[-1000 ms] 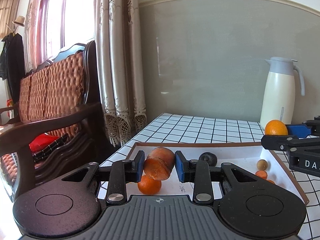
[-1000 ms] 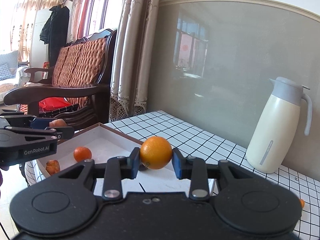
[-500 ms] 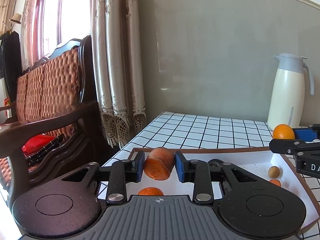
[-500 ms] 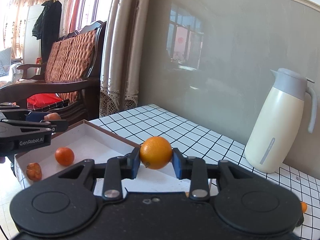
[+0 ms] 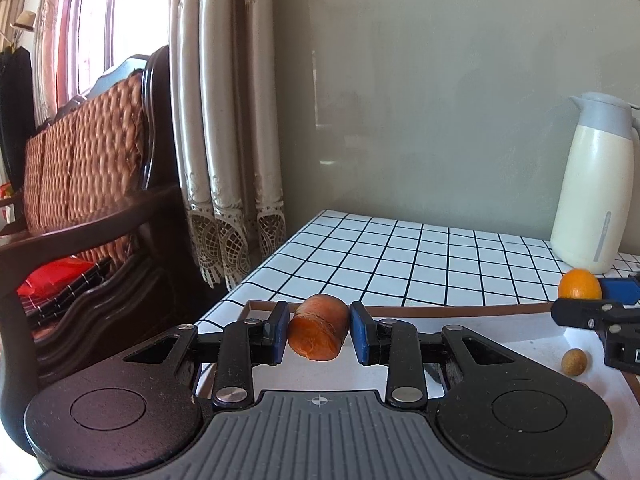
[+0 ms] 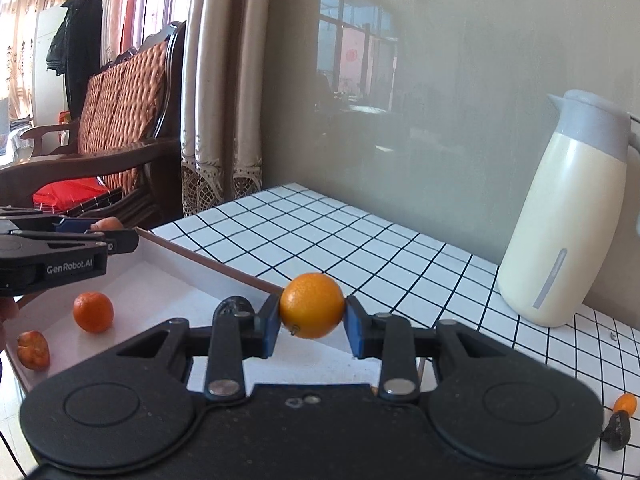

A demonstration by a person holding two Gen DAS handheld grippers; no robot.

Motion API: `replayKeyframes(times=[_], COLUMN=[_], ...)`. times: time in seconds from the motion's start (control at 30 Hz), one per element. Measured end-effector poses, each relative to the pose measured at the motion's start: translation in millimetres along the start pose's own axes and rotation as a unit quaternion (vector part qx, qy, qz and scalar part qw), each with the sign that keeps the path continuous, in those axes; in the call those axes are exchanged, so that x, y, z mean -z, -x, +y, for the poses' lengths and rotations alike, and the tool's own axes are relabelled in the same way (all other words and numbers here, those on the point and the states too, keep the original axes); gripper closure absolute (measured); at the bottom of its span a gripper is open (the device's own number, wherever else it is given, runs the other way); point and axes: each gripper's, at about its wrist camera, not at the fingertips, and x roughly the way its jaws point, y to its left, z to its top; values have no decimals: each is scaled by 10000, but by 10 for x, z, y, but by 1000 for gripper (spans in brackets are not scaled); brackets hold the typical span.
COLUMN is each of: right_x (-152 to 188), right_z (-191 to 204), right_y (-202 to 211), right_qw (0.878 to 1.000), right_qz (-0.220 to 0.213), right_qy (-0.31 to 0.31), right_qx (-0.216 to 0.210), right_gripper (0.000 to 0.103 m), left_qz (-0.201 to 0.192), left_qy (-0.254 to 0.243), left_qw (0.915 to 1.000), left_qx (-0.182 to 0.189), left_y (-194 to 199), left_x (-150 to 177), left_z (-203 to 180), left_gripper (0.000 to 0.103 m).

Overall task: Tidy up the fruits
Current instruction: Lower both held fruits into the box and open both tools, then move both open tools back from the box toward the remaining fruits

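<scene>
My left gripper (image 5: 319,328) is shut on a reddish-orange wrinkled fruit (image 5: 318,327), held above the far left corner of the white tray (image 5: 400,309). At the right edge of that view the right gripper carries an orange (image 5: 579,285). In the right wrist view my right gripper (image 6: 312,318) is shut on that orange (image 6: 312,305), over the tray's far rim (image 6: 208,261). On the tray floor lie a small mandarin (image 6: 93,312), another wrinkled red fruit (image 6: 34,350) and a small brown round fruit (image 5: 574,361). The left gripper (image 6: 56,250) reaches in from the left.
A cream thermos jug (image 6: 568,216) stands at the back right of the black-gridded white table (image 6: 360,240). A tiny orange fruit (image 6: 625,404) and a dark lump (image 6: 616,434) lie on the table at the right. A wooden bench (image 5: 80,184) and curtains (image 5: 224,120) are beyond the table's left edge.
Both grippers have advanced over the tray toward its far rim, sinking slightly, each keeping hold of its fruit. The mandarin and dark fruit slid out of the left wrist view.
</scene>
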Motion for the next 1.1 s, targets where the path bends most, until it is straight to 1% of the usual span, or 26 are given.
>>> replayKeyframes(times=[0.17,0.2,0.23,0.27,0.3,0.33,0.37,0.4,0.47,0.6,1.1], right_x=[-1,-9,-14,-10,3,23,24,22,35,46,30], right_z=[-91,-124,-156,-180,-201,-220,-253,-287,-317,-314,-253], right_y=[-52,-61,-68,-60,-39,3,7,6,31,52,76], right_qw=[9999,9997,9997,9997,9995,9988,9985,9982,9974,9973,9978], right_qz=[34,54,83,37,-73,-234,-221,-178,-243,-276,-307], right_qy=[-166,-208,-226,-251,-277,-315,-369,-457,-572,-575,-522], right_qx=[-29,-68,-85,1,152,304,349,334,355,366,266], right_gripper=[77,71,61,28,6,7,6,6,6,6,6], left_qz=[68,56,41,-34,-64,-94,-266,-520,-475,-391,-421], left_qy=[39,45,55,71,79,115,164,141,6,78,138], left_qw=[10000,10000,10000,10000,9999,9997,9990,9976,9979,9985,9983], left_qx=[-1,-19,-32,-23,-53,-171,-323,-426,-451,-368,-372], left_y=[-149,-165,-172,-154,-134,-100,-34,31,44,36,111], left_x=[0,-4,-8,-3,1,5,18,38,31,50,91], left_z=[-34,-33,-28,-17,-10,-3,6,4,-5,28,47], left_gripper=[70,70,70,70,65,25,1,0,0,0,0])
